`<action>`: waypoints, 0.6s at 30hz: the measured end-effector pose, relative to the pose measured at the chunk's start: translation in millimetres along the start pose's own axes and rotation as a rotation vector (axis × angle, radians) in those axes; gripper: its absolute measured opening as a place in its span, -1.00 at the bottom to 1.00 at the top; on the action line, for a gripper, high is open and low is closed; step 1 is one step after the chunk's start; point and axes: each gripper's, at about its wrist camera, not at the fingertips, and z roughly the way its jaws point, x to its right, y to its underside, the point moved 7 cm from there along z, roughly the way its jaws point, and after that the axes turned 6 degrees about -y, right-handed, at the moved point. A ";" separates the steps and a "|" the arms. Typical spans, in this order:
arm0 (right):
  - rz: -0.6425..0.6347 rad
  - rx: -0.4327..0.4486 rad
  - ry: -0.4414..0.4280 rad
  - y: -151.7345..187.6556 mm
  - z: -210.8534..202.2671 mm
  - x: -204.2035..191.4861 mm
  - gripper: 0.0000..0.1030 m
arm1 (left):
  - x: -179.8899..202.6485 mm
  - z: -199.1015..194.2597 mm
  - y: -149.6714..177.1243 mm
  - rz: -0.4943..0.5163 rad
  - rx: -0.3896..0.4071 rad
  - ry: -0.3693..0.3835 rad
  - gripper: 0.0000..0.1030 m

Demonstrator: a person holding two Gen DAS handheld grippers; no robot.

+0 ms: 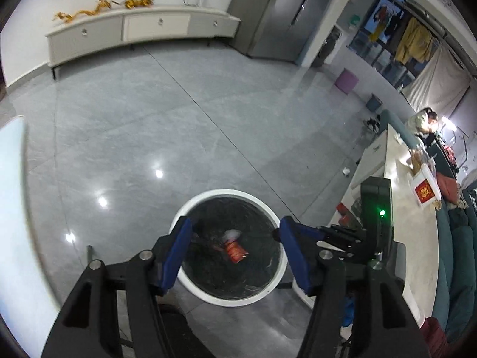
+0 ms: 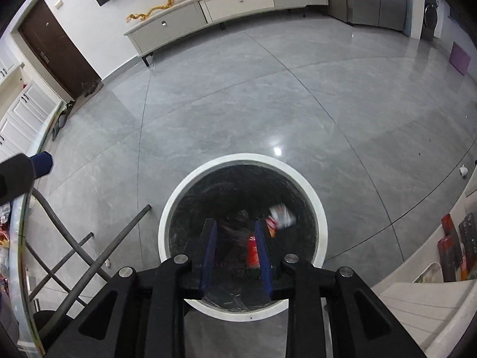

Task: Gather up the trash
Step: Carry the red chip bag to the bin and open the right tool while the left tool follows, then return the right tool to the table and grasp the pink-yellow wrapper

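Left wrist: left gripper point(image 1: 234, 235) over the white-rimmed bin point(image 1: 190, 208), jaws spread, nothing between the pads. Red-orange wrapper point(image 1: 235, 250) sits inside on the black liner, blurred. Small white scrap point(image 1: 345, 171) lies on the grey floor point(image 1: 149, 119) near the counter point(image 1: 396, 161).

Right wrist: right gripper point(image 2: 235, 232) above the same bin point(image 2: 316, 203), jaws narrowly parted, pads clear. Red-white packaging point(image 2: 281, 214) is inside, possibly mid-fall; too smeared to tell.
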 end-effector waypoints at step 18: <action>-0.538 -0.004 -0.462 28.4 -34.6 -326.3 -0.51 | -217.7 -236.8 129.6 -0.271 0.223 -0.405 0.16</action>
